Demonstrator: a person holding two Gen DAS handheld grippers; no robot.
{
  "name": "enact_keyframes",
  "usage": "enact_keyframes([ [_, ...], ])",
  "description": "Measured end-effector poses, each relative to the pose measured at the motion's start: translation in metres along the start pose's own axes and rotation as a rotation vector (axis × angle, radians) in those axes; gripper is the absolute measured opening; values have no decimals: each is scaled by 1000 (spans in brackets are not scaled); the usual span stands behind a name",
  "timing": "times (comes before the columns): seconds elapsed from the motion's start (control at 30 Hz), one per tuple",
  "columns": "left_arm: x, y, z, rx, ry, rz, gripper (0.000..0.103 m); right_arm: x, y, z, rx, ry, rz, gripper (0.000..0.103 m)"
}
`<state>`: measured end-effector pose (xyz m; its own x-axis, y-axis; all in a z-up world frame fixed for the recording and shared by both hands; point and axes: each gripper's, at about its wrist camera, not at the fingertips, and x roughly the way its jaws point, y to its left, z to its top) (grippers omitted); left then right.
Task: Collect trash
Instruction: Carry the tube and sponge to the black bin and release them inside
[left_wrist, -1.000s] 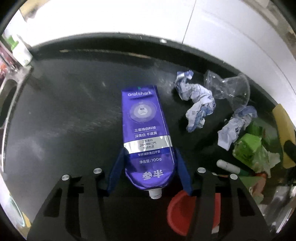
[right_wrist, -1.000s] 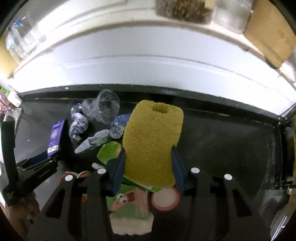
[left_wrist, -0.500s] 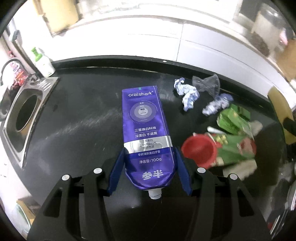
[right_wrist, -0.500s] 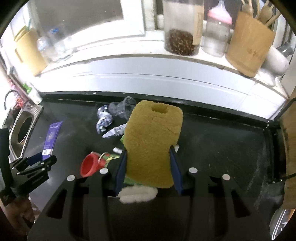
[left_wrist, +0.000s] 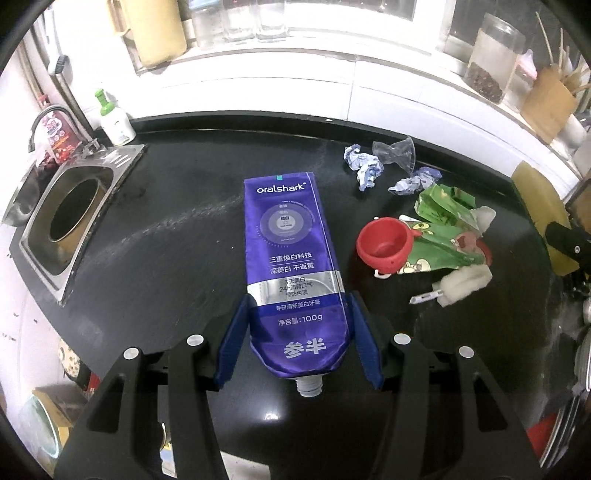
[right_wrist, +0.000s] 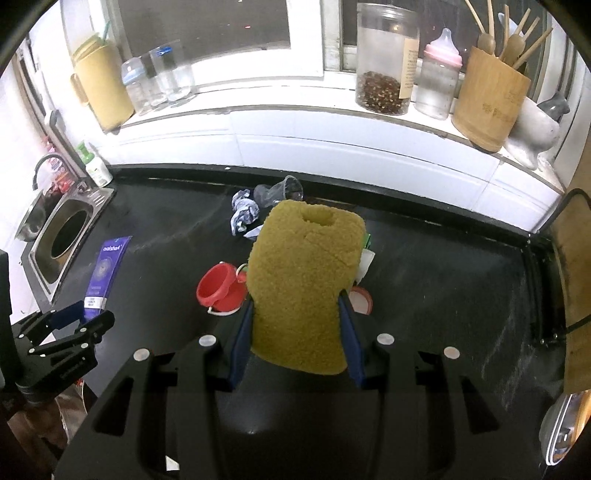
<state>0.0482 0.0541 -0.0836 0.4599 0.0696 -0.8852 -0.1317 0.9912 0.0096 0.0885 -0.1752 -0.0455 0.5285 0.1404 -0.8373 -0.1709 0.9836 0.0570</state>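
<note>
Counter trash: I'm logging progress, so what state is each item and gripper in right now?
Left gripper: shut on purple toothpaste tube, capless.
Right gripper: shut on yellow sponge.
Red cup: on its side, empty.
Clear plastic cup: crushed.
Paper wads: crumpled.
Green wrappers: torn, flattened.
</note>
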Motion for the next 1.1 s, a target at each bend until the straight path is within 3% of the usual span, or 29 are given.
enact_keyframes([
  [0.3,-29,30,-19,-48,-46,42,53,-13,45,-7,-91,-16,61,43],
  [0.47,-49,75,-42,-131,-64,99,53,-11,108,-9,-214,-8,193,43],
  [0.6,-64,121,-71,-230,-62,153,53,-7,181,-20,-349,18,330,43],
  [0.77,-81,192,-131,-379,-45,248,53,2,283,-48,-537,82,483,43],
  [1.0,-83,287,-239,-606,25,346,53,18,435,-128,-798,226,677,43],
  [1.1,-72,319,-279,-654,49,372,53,28,488,-163,-884,281,729,43],
])
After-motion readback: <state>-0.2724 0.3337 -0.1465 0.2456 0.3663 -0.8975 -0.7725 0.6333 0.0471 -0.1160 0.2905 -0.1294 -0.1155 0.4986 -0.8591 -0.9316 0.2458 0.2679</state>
